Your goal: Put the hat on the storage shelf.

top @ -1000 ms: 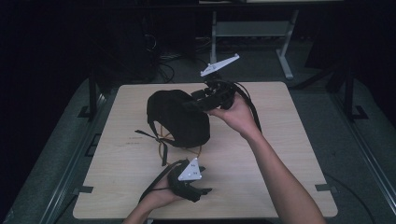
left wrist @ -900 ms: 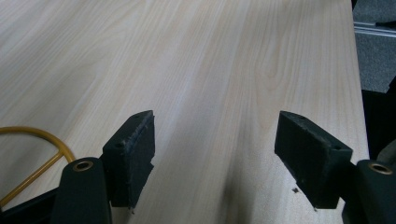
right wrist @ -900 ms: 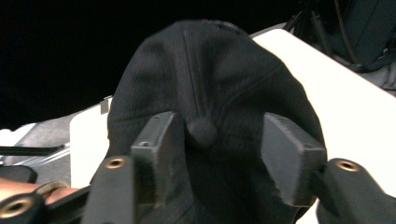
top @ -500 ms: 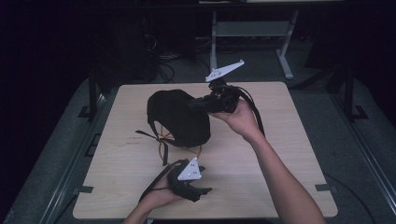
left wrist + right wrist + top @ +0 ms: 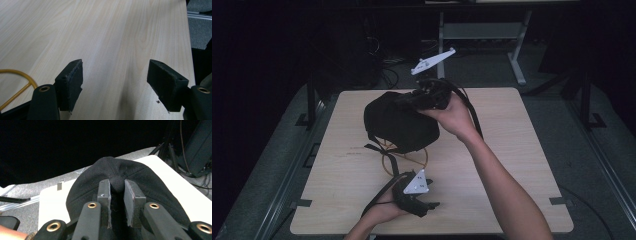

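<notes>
Pinching fold of black fabric cap point(image 5: 399, 122), right gripper point(image 5: 117, 191) jaws just closed; left gripper point(image 5: 115, 77) jaws apart over pale wooden tabletop point(image 5: 512, 150).

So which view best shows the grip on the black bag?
The right gripper view: the right gripper pinches a fold of the black bag. The high view shows the bag whole, the grip hidden. The left gripper view shows bare table.

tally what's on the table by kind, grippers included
Black fabric bag: 1
Yellow cord loop beside the bag: 1
Handheld grippers: 2, the left gripper open over bare wood, the right gripper shut on a fold of the bag
Wooden table carrying it all: 1
Total: 5
</notes>
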Demonstrator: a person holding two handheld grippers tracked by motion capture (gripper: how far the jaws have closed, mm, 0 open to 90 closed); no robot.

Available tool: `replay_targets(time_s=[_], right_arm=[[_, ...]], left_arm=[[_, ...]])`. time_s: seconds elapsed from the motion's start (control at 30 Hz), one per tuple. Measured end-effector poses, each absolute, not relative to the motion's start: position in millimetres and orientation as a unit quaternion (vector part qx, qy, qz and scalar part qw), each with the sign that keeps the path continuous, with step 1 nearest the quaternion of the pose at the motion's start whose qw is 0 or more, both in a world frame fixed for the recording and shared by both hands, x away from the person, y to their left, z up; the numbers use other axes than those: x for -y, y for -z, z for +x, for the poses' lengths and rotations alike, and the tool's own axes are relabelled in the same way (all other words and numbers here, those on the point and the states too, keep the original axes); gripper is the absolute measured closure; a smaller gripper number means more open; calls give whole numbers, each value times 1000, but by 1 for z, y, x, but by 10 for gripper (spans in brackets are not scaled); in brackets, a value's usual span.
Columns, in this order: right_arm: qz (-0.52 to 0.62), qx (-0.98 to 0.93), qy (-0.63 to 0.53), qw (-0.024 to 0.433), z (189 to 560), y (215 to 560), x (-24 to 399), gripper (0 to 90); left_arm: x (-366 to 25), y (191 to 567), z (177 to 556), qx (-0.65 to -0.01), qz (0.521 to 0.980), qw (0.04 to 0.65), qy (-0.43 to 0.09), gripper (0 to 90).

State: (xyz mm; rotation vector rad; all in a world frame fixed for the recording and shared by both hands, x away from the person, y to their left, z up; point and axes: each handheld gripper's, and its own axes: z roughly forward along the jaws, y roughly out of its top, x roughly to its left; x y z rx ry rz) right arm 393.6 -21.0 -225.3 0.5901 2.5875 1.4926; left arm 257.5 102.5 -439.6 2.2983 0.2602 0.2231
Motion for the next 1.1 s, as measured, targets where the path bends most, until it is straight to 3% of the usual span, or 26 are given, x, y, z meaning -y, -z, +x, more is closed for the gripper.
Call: replay_targets(time_s=[0.07,0.17,0.33,1.1], right_arm=[[189,-853,-485,45,394,226,13,737],[191,-849,-492,32,395,229,11,617],[211,-840,-498,27,398,235,27,506],[264,-823,-502,39,389,266,114,333]], left_arm=[[-103,439,257,-100,907,398,-90,287],[-103,440,257,-99,908,398,-87,287],[-100,441,255,-92,913,390,-69,307],[-97,448,255,-104,910,394,-73,281]])
